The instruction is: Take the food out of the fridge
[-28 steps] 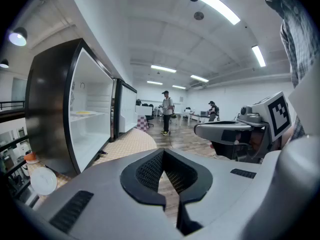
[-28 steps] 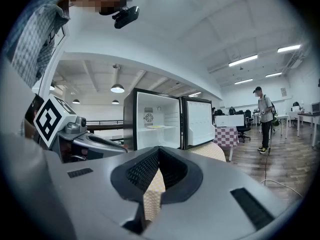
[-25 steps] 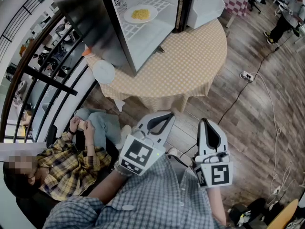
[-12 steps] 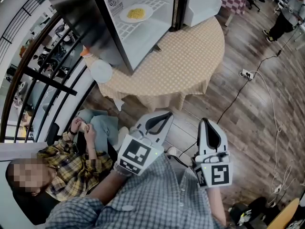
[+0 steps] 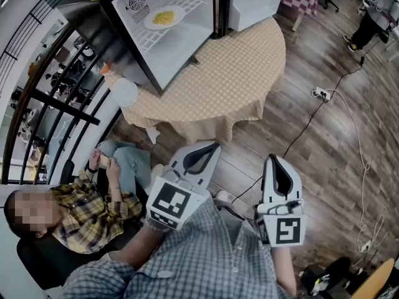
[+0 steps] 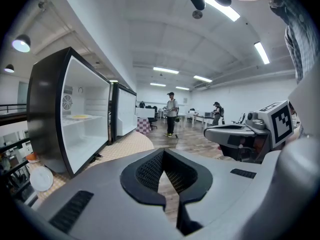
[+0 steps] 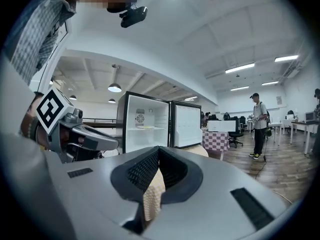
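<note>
The left gripper (image 5: 214, 146) and right gripper (image 5: 272, 159) are hovering short of the counter (image 5: 243, 73), jaws closed on nothing. Food (image 5: 163, 17) is sitting in the open fridge (image 5: 181, 48).

fridge (image 5: 115, 39) outer side black, glossy, reflective; inner walls white smooth plastic; wire shelf (image 5: 148, 39) inside looks white coated metal; plate (image 5: 163, 18) on that shelf white, glossy

tablecloth (image 5: 237, 80) under the fridge beige woven cloth, fine check, matt, soft folds at the edge

floor (image 5: 336, 148) in front of the fridge brown wood planks, low sheen

railing (image 5: 68, 104) left of the fridge dark metal bars, satin

farthest from the fridge: left gripper (image 5: 209, 149) and right gripper (image 5: 274, 164) shells grey smooth matt plastic; pads (image 6: 150, 171) black, ribbed, rubbery; marker cube (image 5: 171, 203) matt black-and-white print; shirt (image 5: 212, 260) checked woven cloth
</note>
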Tool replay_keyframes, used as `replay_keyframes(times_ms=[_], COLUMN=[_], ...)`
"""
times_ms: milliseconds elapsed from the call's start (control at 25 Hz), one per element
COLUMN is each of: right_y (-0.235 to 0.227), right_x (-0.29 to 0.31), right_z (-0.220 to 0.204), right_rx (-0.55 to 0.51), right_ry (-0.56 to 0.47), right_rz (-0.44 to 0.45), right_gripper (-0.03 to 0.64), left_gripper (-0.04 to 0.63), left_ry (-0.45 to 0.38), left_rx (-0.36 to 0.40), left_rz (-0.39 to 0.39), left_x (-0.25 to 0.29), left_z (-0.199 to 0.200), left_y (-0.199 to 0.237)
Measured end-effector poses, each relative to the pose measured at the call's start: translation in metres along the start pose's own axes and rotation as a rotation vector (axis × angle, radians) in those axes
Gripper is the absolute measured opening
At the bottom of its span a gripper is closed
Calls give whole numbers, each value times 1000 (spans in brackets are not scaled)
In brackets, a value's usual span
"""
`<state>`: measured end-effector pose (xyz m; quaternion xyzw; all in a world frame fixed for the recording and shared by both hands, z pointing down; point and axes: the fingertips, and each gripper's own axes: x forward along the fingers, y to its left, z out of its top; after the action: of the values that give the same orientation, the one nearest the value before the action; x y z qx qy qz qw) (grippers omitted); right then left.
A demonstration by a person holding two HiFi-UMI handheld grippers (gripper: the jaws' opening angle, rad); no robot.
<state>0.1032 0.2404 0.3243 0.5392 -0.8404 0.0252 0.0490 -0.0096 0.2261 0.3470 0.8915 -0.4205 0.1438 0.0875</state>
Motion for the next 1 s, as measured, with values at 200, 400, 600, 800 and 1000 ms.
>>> replay_keyframes(times_ms=[200,400,600,800,1000], right_y=[-31,-64,-88,-108,-134], right_x=[-20,-20,-3,31,76], right_z=[-9,-19,-30,-33,-25], right_rx=[19,141,176,178,155], right_ry=[18,16,36,52,70], right_rz=[-56,-112,-137,-147,-145], right_gripper=[11,11,11,9,9], left_gripper=[6,6,6,6,6], left_ry=[5,9,18,23,-1], left_rx=[37,38,35,26,4], left_rz=[12,-2,-8,-32,-55], left_x=[12,31,58,93,140], left_z=[-1,3,6,12,34], left_y=[-20,-22,-11,11,38])
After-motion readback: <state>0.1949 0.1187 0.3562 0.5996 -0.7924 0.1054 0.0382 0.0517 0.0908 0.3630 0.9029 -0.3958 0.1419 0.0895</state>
